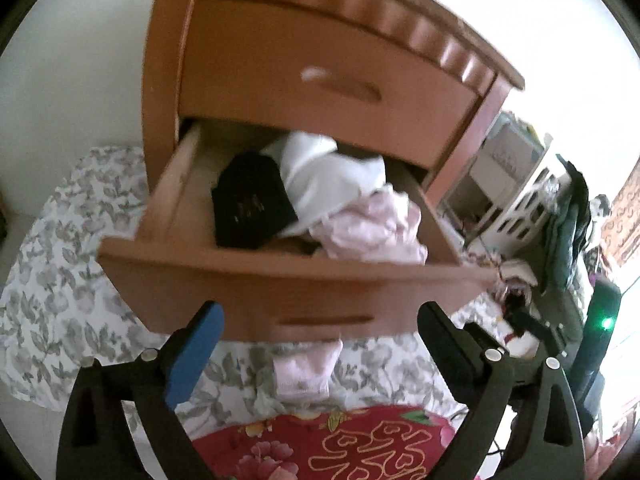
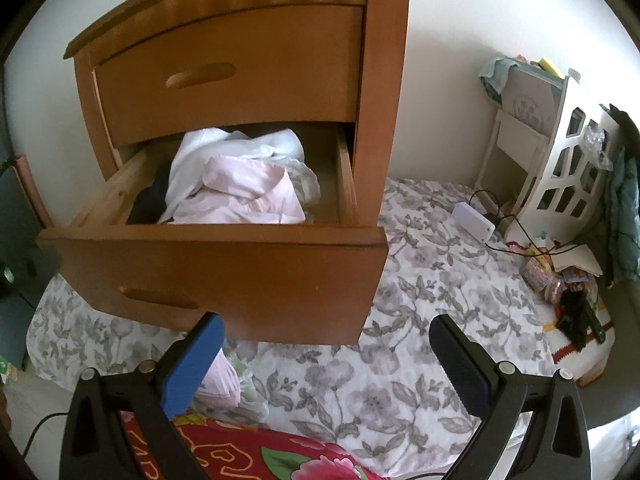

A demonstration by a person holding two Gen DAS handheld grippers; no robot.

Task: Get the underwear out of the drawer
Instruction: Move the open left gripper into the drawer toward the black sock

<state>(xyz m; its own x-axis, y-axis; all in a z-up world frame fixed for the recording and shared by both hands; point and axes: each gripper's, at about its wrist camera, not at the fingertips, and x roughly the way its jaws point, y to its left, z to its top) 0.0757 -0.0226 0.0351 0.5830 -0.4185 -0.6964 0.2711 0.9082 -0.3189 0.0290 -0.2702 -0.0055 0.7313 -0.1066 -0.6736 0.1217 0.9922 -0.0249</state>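
- The left tongs [image 1: 320,344] stand wide open with nothing between the blue pad and the black pad.
- Just beyond and between their tips, a pale pink garment [image 1: 306,372] lies on the floral sheet [image 1: 60,280], under the front edge of the pulled-out drawer [image 1: 240,280].
- Past the left tongs, inside that drawer, sit the remaining underwear: a black piece [image 1: 248,200] on the left, a white piece [image 1: 328,176] in the middle and a pink piece [image 1: 372,228] on the right.
- The black piece carries small light marks, too blurred to read.
- The right tongs [image 2: 326,348] are also open and empty, hovering over the floral sheet, in front of the drawer's lower right corner.
- Beside their blue pad, the same pink garment [image 2: 220,384] lies on the sheet.
- Nearest the camera, below both tongs, a red cloth [image 1: 320,448] shows flowers and gold characters, cut off and not legible.
- Above the open drawer is the closed upper drawer [image 2: 232,72] of the wooden nightstand [image 2: 384,120].
- Far to the right of the right tongs stand a white lattice rack [image 2: 560,168] and a white box with cables [image 2: 474,222]; faint print on a panel there cannot be read.
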